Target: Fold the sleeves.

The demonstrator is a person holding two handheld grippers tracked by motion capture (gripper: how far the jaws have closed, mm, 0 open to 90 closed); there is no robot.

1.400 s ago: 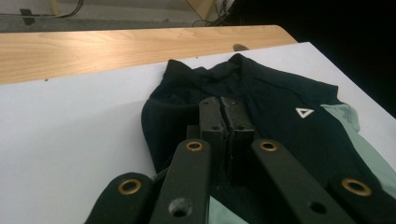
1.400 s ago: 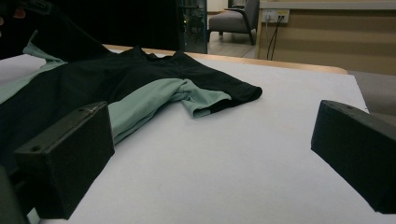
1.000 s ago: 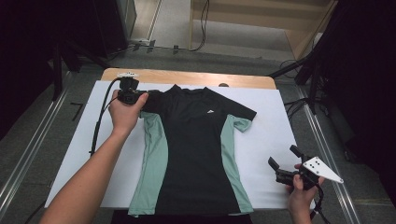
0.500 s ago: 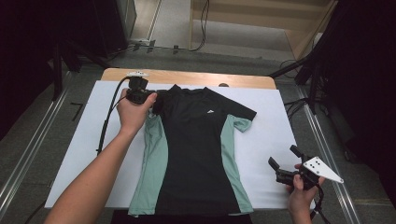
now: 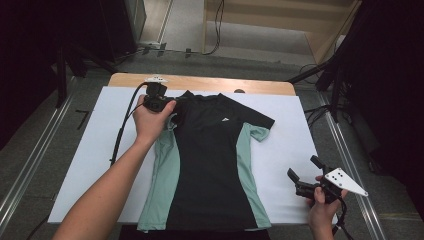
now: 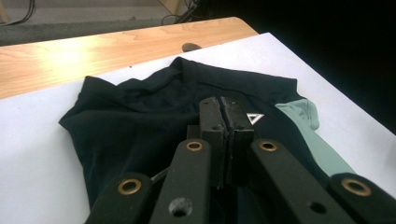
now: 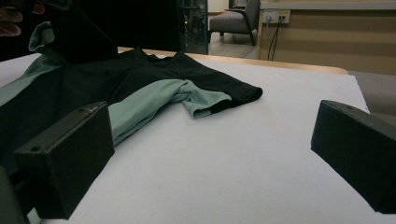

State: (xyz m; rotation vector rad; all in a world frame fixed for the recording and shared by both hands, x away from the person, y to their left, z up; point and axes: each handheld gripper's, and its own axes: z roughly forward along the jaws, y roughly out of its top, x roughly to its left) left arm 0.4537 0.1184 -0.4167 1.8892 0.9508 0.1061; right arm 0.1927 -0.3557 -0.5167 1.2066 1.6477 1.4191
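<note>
A black T-shirt (image 5: pixel 210 165) with mint-green side panels and a small white triangle logo lies face up on the white sheet (image 5: pixel 295 135). My left gripper (image 5: pixel 171 103) is at the shirt's left shoulder, shut on the left sleeve, which is lifted and drawn in over the chest. In the left gripper view the jaws (image 6: pixel 226 106) are pressed together above the bunched black fabric (image 6: pixel 135 121). My right gripper (image 5: pixel 304 169) hovers open near the sheet's front right corner, apart from the shirt. In the right gripper view its jaws (image 7: pixel 210 140) stand wide with nothing between them, facing the shirt's right sleeve (image 7: pixel 205 100).
The white sheet covers a wooden table whose bare far edge (image 5: pixel 200 82) shows behind the collar. Metal rails (image 5: pixel 30 165) run along both sides of the table. Cables (image 5: pixel 122 135) trail from the left gripper across the sheet.
My left hand has moved right, carrying the left sleeve inward over the shirt's chest. The right gripper has stayed where it was, still open.
</note>
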